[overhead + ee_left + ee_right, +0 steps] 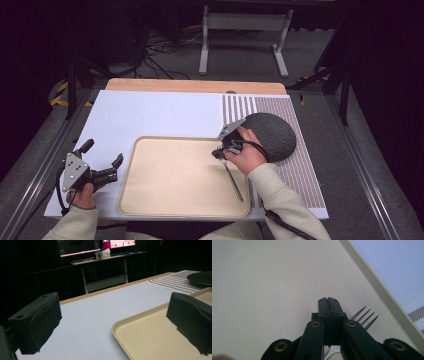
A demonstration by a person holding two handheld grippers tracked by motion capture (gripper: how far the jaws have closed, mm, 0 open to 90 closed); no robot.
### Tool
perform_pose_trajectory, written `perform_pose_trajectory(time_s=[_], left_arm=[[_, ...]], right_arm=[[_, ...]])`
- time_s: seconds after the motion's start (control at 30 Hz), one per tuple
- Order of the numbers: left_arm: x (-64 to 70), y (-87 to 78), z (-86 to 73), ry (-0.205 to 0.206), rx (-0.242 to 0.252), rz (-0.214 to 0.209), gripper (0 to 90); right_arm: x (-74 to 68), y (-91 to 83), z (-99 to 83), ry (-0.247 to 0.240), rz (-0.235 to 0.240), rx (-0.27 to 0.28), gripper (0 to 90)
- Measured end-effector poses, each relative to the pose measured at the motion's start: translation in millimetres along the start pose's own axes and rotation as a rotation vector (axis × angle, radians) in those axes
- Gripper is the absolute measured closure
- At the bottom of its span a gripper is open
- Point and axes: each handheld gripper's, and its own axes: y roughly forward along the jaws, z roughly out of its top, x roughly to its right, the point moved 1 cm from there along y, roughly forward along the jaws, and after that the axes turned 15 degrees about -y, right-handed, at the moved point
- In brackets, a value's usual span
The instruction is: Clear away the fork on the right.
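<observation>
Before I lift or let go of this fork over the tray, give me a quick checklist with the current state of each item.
1. Right gripper shut on the fork: ok, jaws closed, tines stick out beside them.
2. Fork over the tray: ok, its handle lies inside the rim in the high view.
3. Fork resting flat on the tray: cannot tell, contact under the jaws is hidden.
4. Left gripper out of the way: ok, open, left of the tray.
5. Dark plate clear of the hand: not ok, it sits right behind the hand.
</observation>
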Motion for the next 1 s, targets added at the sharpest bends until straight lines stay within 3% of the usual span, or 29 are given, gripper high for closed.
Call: perform_pose_trajectory(time_s=[0.4, 0.83, 1.0], left_arm=[[0.1, -0.1, 0.1, -0.004, -0.001, -0.001, 0.4], [-0.4, 0.5, 0.0, -0.004, -0.004, 0.004, 0.4], [-0.2, 0.4, 0.1, -0.004, -0.002, 0.003, 0.4]], right_arm=[[3.7, 16.4, -10.6, 0.024, 0.007, -0.045, 89.8], [6.0, 21.0, -15.7, 0.035, 0.000, -0.063, 89.8], [5.0, 21.1, -14.3, 0.043, -0.028, -0.078, 89.8]])
